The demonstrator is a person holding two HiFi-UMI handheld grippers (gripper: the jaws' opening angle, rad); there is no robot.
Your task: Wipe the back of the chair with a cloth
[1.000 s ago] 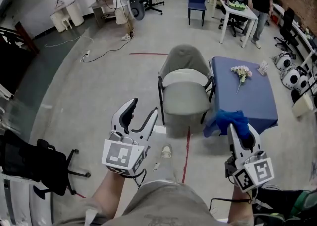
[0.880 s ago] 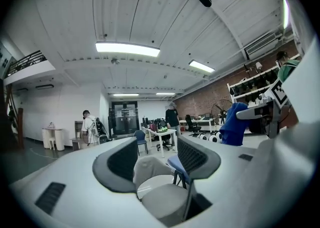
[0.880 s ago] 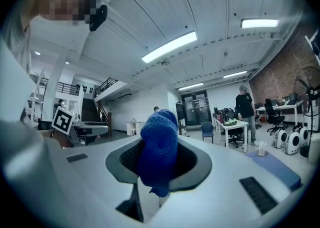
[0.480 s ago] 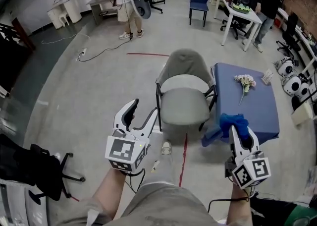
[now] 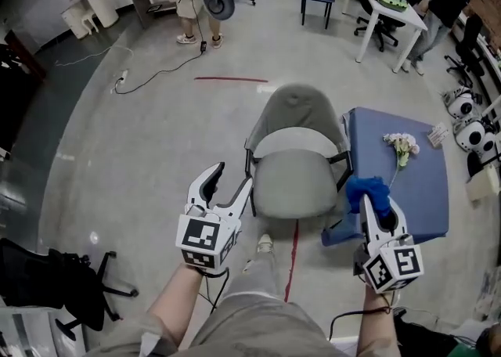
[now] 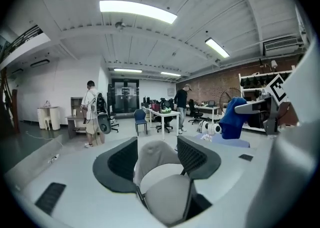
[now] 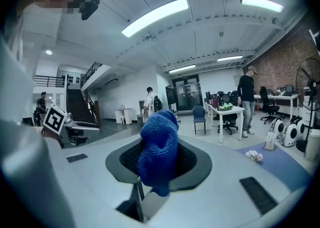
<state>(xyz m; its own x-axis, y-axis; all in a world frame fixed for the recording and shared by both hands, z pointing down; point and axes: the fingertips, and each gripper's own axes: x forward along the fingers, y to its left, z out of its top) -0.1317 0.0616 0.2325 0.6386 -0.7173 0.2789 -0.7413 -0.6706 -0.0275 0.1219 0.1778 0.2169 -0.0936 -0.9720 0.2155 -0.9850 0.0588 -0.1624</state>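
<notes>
A grey chair (image 5: pixel 296 161) with a black frame stands ahead of me on the floor, its seat toward me and its rounded backrest (image 5: pixel 300 105) on the far side. My left gripper (image 5: pixel 232 179) is open and empty, just left of the seat's front corner; the chair (image 6: pixel 160 172) shows between its jaws in the left gripper view. My right gripper (image 5: pixel 372 197) is shut on a bunched blue cloth (image 5: pixel 369 192), held right of the chair over the table's near corner. The blue cloth (image 7: pixel 159 149) fills the jaws in the right gripper view.
A blue-covered table (image 5: pixel 412 177) with a small flower bunch (image 5: pixel 401 144) stands right of the chair. A black office chair (image 5: pixel 59 281) lies at lower left. A red tape line (image 5: pixel 291 261) runs on the floor. People stand at the far desks (image 5: pixel 391 7).
The whole scene has slid down and nearer in the head view: I have stepped closer to the chair. Both grippers hold their pose, the right still gripping the cloth.
</notes>
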